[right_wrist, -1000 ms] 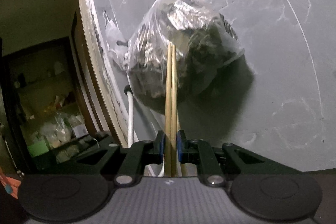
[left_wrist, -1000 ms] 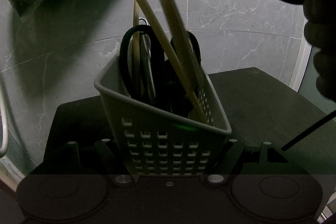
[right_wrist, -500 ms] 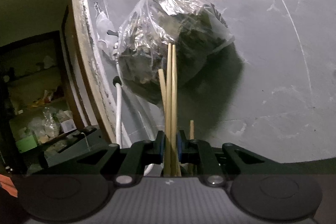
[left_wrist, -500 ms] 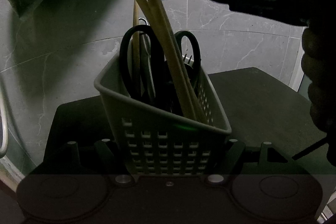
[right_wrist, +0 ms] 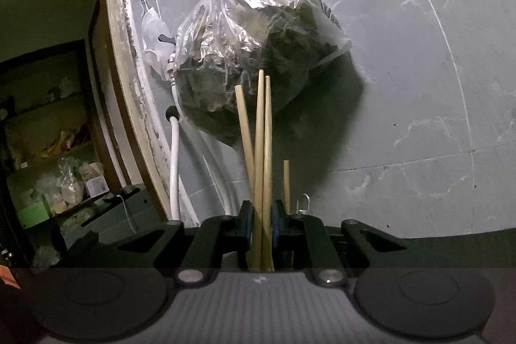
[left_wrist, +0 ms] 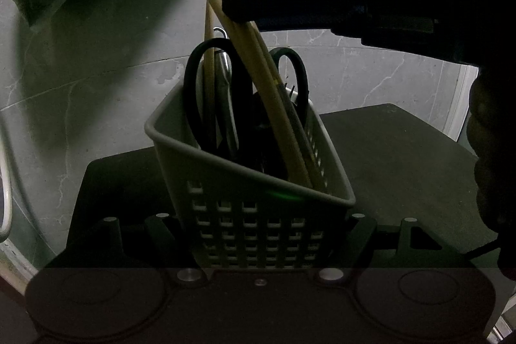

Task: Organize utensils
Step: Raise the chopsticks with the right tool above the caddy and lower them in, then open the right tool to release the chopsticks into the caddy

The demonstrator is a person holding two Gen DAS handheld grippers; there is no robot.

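The marble wall fills the background of both views, and against it hangs a clear plastic bag of dark, crumpled contents, hooked well above the work so it stays out of the way. Below, a dark tabletop carries the job.

On it stands the grey perforated basket, tilted slightly in the left wrist view. The left gripper has its jaws clenched on the basket's lower wall, one finger on each side, most likely to steady it while things go in from above. Inside stand black-handled scissors, a fork whose tines show by the far loop, and another wooden stick at the back.

The right gripper comes in from the right with its jaws grasping a pair of chopsticks about midway along. Held this way, the lower ends already reach down into the basket's near right corner while the upper ends lean away up-left.

The left wrist view alone shows the basket, its contents and where the chopstick ends sit. The right wrist view alone shows the blue pads pinching the pair, the free tips fanned against the bag, and a doorway with cluttered shelves to the left.
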